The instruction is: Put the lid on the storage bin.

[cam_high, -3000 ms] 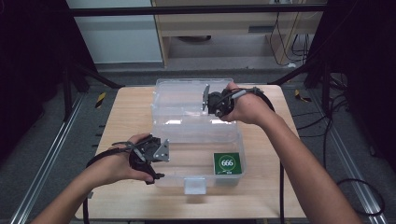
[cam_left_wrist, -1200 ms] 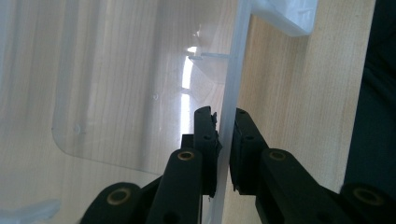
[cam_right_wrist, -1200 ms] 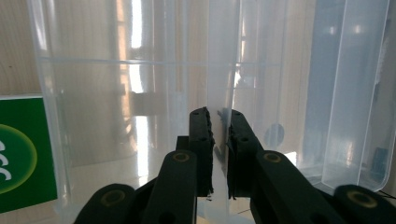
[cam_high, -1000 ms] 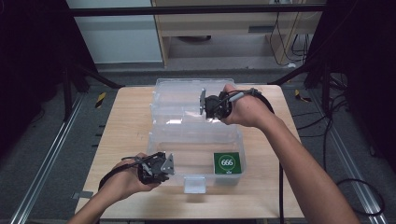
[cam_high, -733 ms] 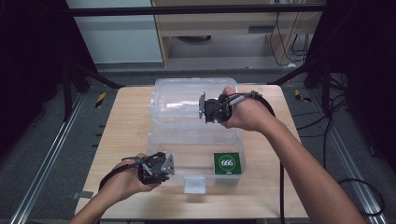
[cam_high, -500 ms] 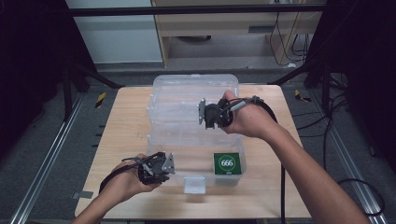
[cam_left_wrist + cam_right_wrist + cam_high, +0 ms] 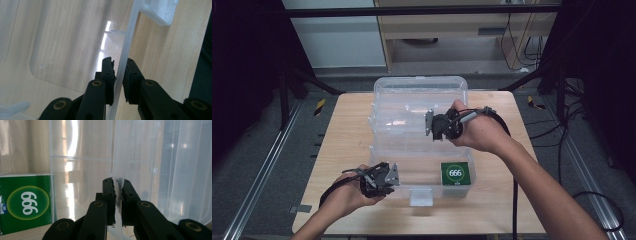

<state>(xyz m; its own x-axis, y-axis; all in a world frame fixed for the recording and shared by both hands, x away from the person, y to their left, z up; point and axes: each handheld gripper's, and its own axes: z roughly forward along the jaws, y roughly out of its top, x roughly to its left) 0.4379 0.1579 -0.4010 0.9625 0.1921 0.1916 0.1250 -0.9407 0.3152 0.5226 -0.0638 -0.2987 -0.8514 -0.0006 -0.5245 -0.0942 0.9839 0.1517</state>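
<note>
Since the earlier frames, the lid point(image 7: 419, 107) has been swung forward by the right gripper point(image 7: 432, 126), jaws pinching its edge; the box point(image 7: 412, 165) is steadied by the left gripper point(image 7: 391, 175), its rim clamped.

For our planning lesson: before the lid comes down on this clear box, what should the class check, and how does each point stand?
1. Right claw grips the lid edge: ok.
2. Left claw clamps the clear plastic box at its front wall, steadying it: ok.
3. Green 666 carton lies inside the box: ok.
4. Rim free for the lid to seat: not ok, the left claw straddles it.
5. Front latch hangs clear of the rim: cannot tell.
</note>
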